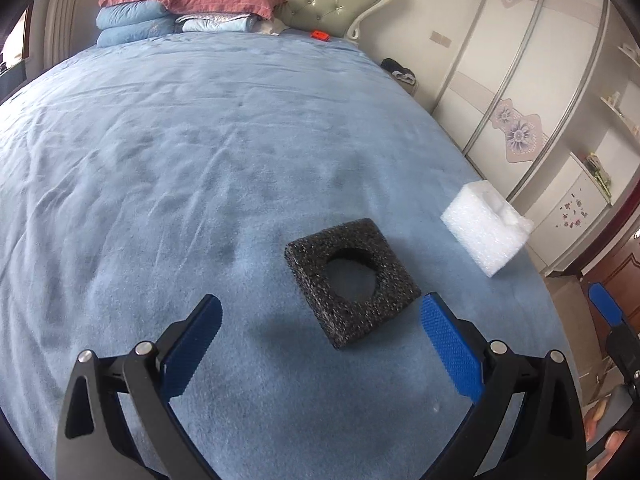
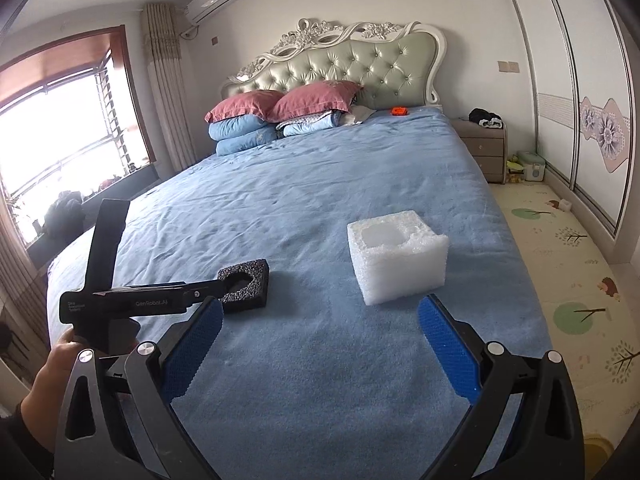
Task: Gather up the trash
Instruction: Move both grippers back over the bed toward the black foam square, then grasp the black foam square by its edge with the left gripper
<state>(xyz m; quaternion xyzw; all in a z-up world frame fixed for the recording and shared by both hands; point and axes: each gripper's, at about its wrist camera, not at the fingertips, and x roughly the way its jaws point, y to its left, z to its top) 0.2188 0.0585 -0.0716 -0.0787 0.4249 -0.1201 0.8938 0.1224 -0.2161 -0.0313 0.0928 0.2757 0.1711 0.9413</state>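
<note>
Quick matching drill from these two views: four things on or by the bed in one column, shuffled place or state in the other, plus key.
1. black foam block
2. white foam block
3. orange object
4. left gripper

A. near the headboard
B. open, nothing held
C. ahead of the right gripper
D. round hole through it

Pairs: 1-D, 2-C, 3-A, 4-B

White lettering "GenRobot.AI" stands on the side of the black body of the left gripper (image 2: 218, 289), as seen from the right wrist view. A smaller block of white print in three short lines sits near the rear end of the same body; it is too small to read. No other text is legible in either view.
</note>
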